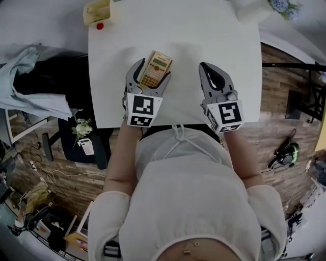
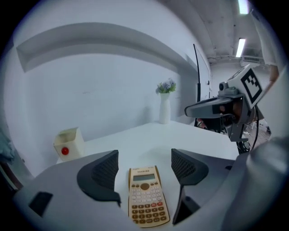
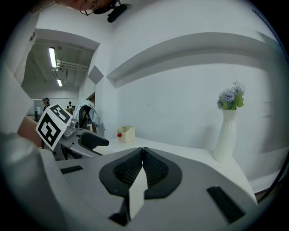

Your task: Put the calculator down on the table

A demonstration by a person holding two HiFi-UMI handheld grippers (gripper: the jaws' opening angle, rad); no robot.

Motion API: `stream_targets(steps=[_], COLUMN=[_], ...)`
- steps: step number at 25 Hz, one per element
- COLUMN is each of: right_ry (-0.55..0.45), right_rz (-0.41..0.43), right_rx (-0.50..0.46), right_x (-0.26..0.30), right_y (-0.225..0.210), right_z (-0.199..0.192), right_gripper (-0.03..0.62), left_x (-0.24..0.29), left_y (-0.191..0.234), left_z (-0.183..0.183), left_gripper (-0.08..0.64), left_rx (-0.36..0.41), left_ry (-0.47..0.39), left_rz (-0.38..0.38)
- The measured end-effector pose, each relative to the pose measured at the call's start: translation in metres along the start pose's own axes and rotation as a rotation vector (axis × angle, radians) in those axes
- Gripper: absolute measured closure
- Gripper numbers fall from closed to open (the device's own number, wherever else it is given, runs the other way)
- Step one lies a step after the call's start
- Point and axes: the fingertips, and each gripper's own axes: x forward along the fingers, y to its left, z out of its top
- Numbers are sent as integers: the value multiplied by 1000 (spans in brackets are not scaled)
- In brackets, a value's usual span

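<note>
The gold calculator lies face up on the white table, keys toward me. My left gripper stands open around it, one jaw on each side. In the left gripper view the calculator sits between the dark ribbed pads with a gap on both sides, and neither pad touches it. My right gripper hovers over the table to the right, shut with nothing in it. In the right gripper view that gripper has its pads pressed together.
A cream box with a red knob stands at the table's far left corner. A white vase of flowers is at the far right. A chair draped with cloth stands left of the table. The table's near edge is just below both grippers.
</note>
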Motion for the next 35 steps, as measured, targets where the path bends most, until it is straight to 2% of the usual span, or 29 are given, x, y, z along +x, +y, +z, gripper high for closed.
stream_targets(steps=[2, 5, 11, 15, 19, 24, 29, 35], right_ry=[-28, -61, -139, -171, -217, -251, -254, -276], right_rz=[3, 0, -9, -11, -13, -5, 13, -26], right_rx=[-17, -40, -67, -73, -93, -138, -145, -120], right_x=[-6, -16, -35, -42, -48, -56, -57, -57], right_y=[1, 2, -3, -5, -6, -6, -7, -19], right_z=[13, 31, 64, 80, 95, 107, 109, 114], right_gripper=[586, 586, 585, 586, 586, 586, 588, 589], left_x=[-16, -40, -77, -99, -119, -131, -127, -120], left_y=[3, 15, 25, 24, 26, 25, 21, 19], left_z=[23, 53, 100, 121, 141, 154, 154, 153], left_gripper=[233, 416, 491, 506, 528, 535, 535, 535], left_rx=[6, -20, -6, 20, 14, 24, 12, 11], left_ry=[-71, -156, -285, -345, -414, -457, -441, -420], left_rz=[26, 93, 136, 131, 130, 130, 116, 117])
